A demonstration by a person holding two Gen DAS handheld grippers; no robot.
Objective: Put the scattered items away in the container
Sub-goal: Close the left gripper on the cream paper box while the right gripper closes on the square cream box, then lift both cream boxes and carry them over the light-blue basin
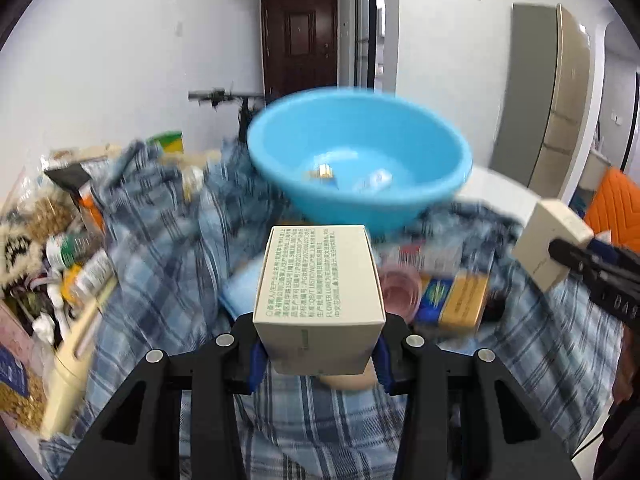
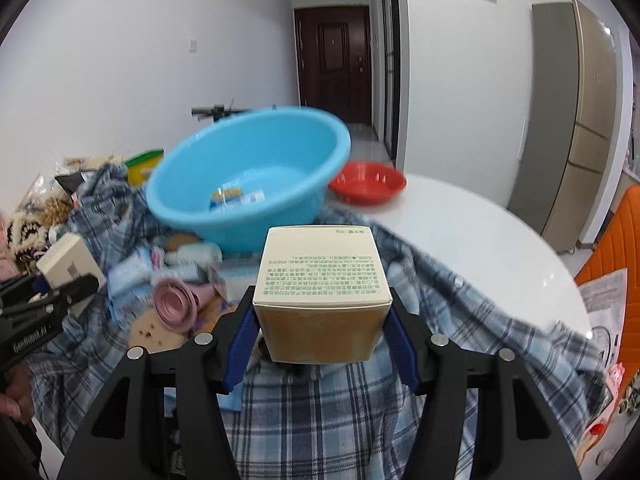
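A cream box (image 1: 320,280) is pinched by the left gripper (image 1: 318,354) and another box (image 2: 322,280) by the right gripper (image 2: 322,338), both held before the blue basin (image 1: 360,160).

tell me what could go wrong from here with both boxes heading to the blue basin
1. The left gripper clamps its cream box only near the bottom edge, so it might tip out.
2. The blue basin sits tilted on the rumpled plaid cloth; a dropped box could rock it.
3. Both grippers head for one basin and might collide; the right gripper carries another box.
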